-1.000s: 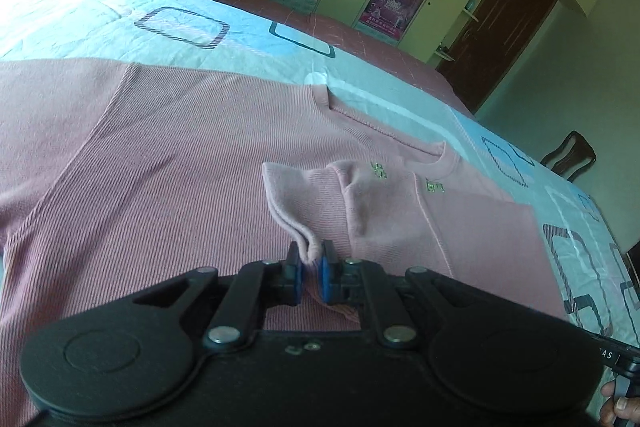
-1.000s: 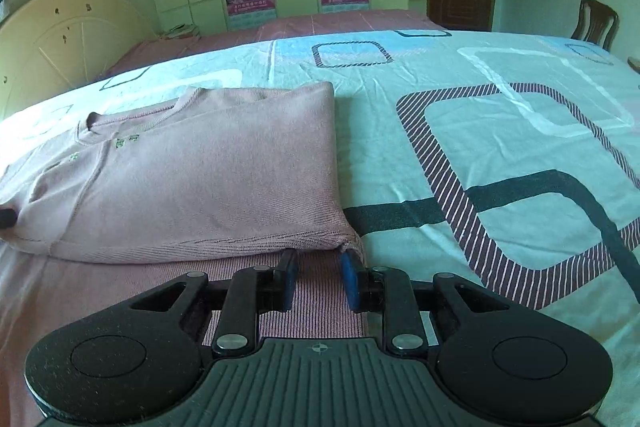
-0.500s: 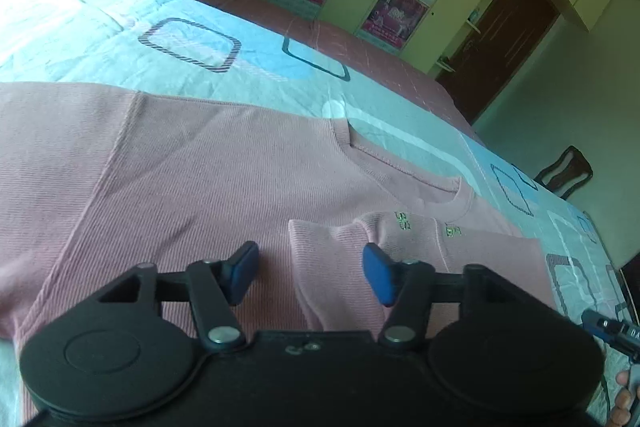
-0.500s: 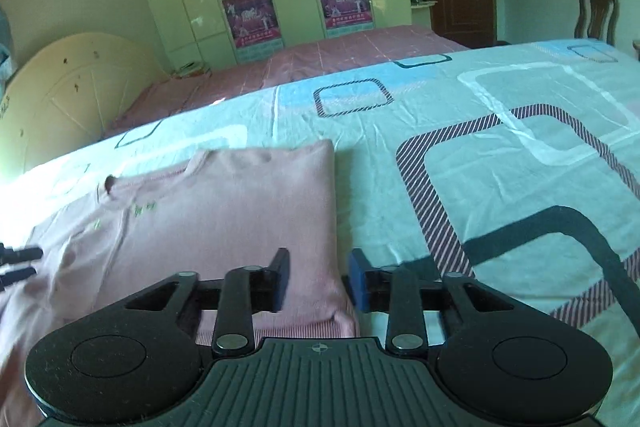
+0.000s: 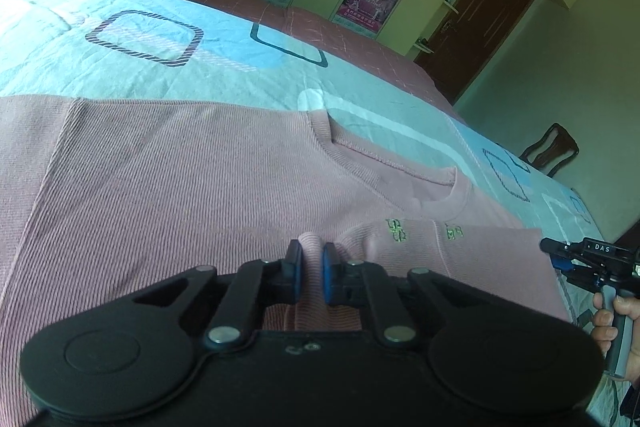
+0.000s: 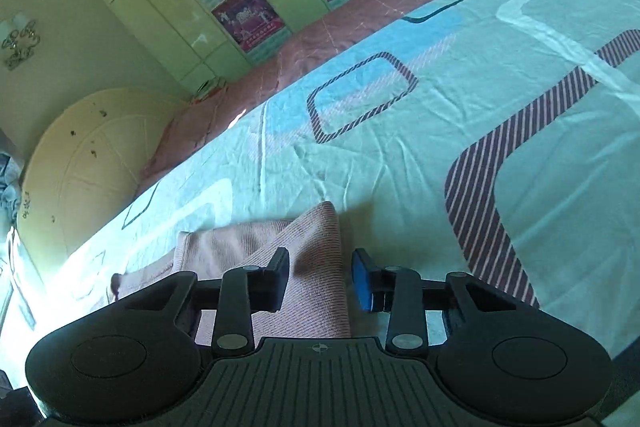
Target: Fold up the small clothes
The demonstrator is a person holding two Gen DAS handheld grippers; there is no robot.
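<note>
Two hand-held grippers worked the pink sweater. The left hand-held gripper pinched a small ridge near the collar; the right hand-held gripper was half open, holding nothing. That thin pinch might slip and spoil the fold.

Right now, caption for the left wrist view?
Left gripper pinches a sleeve fold of the pink sweater on the patterned bedsheet.

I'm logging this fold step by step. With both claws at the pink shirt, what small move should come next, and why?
Probably close the right claw on the pink shirt. Its jaws stand open with the shirt's folded edge between them, while the left claw is already pinched on a ridge of cloth below the collar. Both need a hold before lifting.
</note>
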